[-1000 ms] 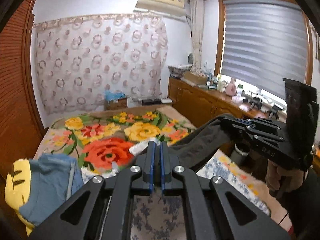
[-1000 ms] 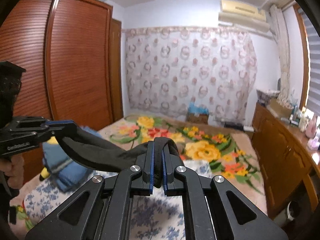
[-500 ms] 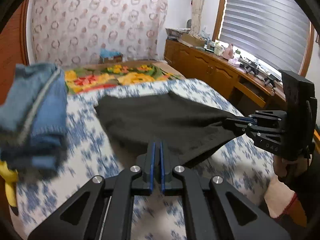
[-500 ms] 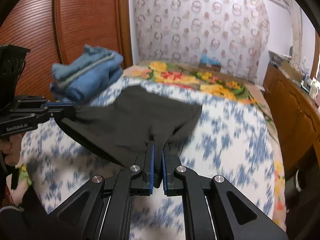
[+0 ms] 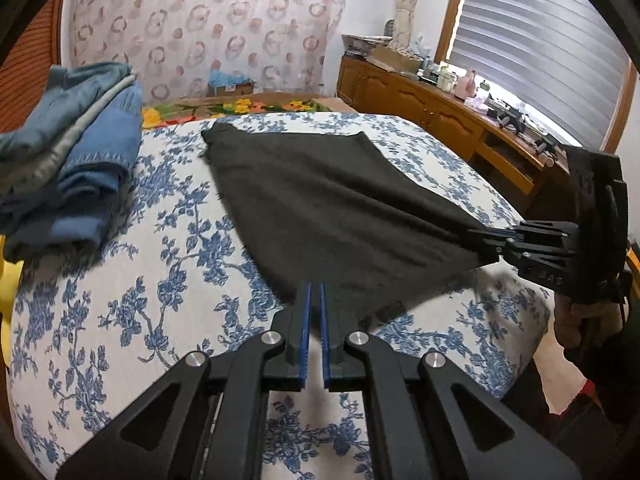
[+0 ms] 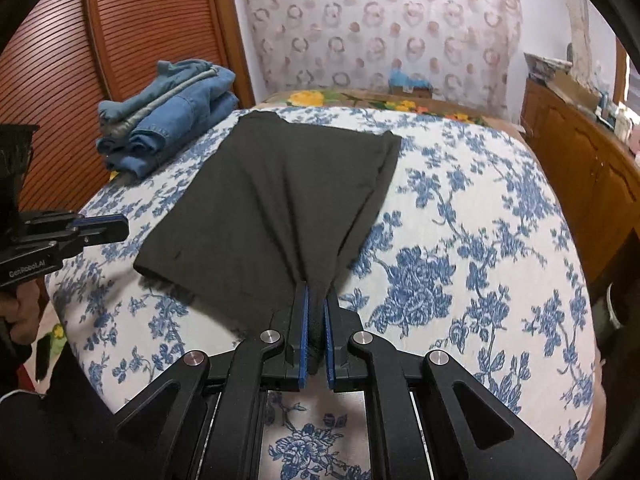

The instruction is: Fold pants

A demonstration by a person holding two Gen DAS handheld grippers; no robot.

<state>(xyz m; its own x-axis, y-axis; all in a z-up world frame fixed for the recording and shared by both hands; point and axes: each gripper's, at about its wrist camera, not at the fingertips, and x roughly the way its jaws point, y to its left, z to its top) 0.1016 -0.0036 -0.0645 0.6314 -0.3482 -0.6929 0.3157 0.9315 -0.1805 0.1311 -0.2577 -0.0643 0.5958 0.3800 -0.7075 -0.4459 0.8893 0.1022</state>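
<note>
Dark grey pants [image 5: 320, 200] lie spread flat on the blue-flowered bed cover [image 5: 140, 320], also in the right wrist view [image 6: 272, 200]. My right gripper [image 6: 315, 304] is shut on the near right corner of the pants; it shows at the right of the left wrist view [image 5: 480, 240]. My left gripper [image 5: 315, 292] has its jaws a narrow gap apart with nothing between them, just off the near left edge of the pants. It shows in the right wrist view [image 6: 120, 226] clear of the cloth.
A stack of folded blue jeans [image 5: 76, 160] sits at the bed's left side, also in the right wrist view [image 6: 168, 120]. A wooden wardrobe [image 6: 120, 40] stands left of the bed. A wooden sideboard [image 5: 440, 112] with clutter runs along the right under the window.
Both grippers came down from mid-air and laid the pants flat on the bed. The left gripper let go of its corner; the right still holds its corner.
</note>
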